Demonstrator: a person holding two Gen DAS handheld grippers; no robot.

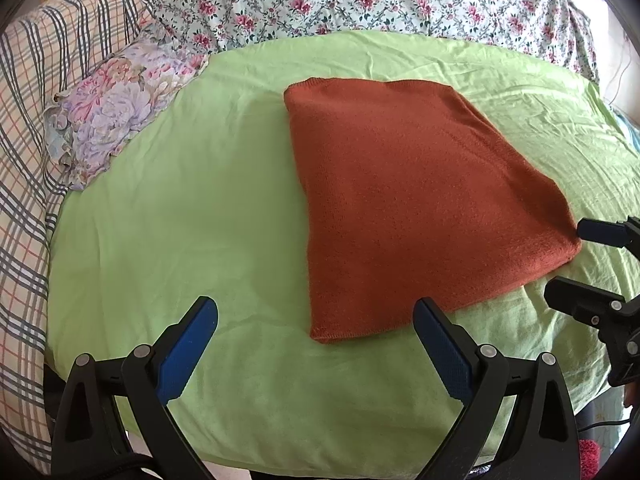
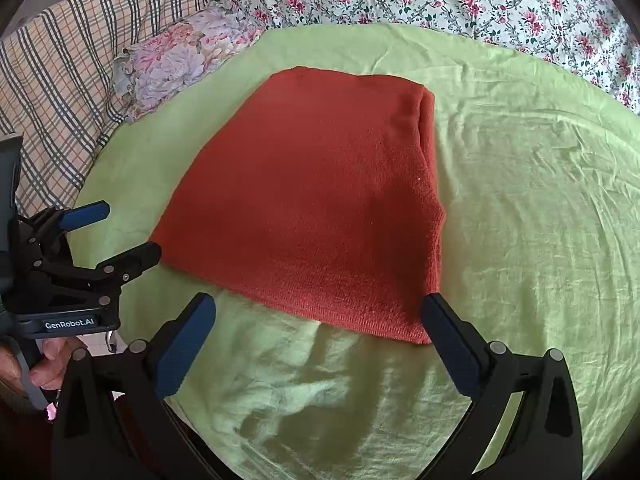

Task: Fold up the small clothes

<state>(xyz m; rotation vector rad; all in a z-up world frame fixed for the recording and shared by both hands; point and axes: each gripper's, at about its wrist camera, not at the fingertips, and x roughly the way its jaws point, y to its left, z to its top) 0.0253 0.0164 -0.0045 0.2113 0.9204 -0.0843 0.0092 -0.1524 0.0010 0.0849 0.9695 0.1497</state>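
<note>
The rust sweater lies folded on the green sheet of the bed; left gripper and right gripper hover at six o'clock, jaws wide, empty; folding looks finished; next, probably another garment.

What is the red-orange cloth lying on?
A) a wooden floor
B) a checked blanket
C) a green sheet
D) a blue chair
C: the folded red-orange cloth rests flat on the light green sheet, while the checked blanket sits off to the side; both the left gripper and the right gripper are open and hold nothing.
</note>
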